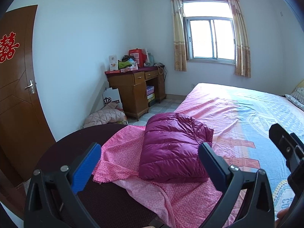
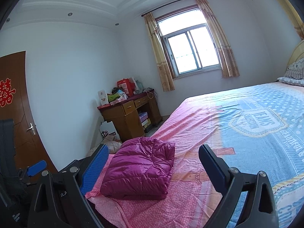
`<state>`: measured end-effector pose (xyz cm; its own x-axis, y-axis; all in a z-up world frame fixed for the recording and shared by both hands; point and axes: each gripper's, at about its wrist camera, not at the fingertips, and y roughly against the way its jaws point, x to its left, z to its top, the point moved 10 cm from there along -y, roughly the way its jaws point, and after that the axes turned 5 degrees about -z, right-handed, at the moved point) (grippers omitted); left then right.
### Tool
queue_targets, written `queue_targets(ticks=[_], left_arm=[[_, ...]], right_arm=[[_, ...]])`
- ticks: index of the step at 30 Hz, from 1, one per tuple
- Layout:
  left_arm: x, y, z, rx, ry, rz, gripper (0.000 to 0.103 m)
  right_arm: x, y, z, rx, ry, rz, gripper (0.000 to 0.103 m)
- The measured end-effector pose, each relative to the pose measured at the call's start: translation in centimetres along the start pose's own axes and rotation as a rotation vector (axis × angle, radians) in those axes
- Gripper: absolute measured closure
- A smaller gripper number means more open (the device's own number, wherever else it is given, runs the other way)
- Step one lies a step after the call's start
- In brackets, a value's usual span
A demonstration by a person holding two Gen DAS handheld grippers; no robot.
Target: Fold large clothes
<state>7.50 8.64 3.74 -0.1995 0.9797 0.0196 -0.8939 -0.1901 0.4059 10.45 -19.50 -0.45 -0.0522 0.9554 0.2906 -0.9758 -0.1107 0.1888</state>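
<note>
Jacket (image 1: 173, 148) lies folded into a compact bundle at near-left bed (image 1: 247, 117) corner — folding is judged done. Left gripper (image 1: 150, 157) and right gripper (image 2: 153, 161) are held spread, empty — withdrawal is called for next.

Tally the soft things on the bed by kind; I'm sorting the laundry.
Jacket, magenta, folded: 1
Pink cloth beneath it: 1
Sheet, pink and blue: 1
Pillow at the head: at least 1
Total: 4
Both tongs are open and hold none of them.
</note>
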Motion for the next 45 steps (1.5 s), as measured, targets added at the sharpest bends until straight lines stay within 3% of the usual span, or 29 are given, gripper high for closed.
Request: queue_targets(ticks=[45], left_arm=[[1.3, -1.1, -0.3, 0.014, 0.014, 0.013, 0.0]], right_arm=[[-1.1, -0.9, -1.1, 0.041, -0.03, -0.013, 0.007]])
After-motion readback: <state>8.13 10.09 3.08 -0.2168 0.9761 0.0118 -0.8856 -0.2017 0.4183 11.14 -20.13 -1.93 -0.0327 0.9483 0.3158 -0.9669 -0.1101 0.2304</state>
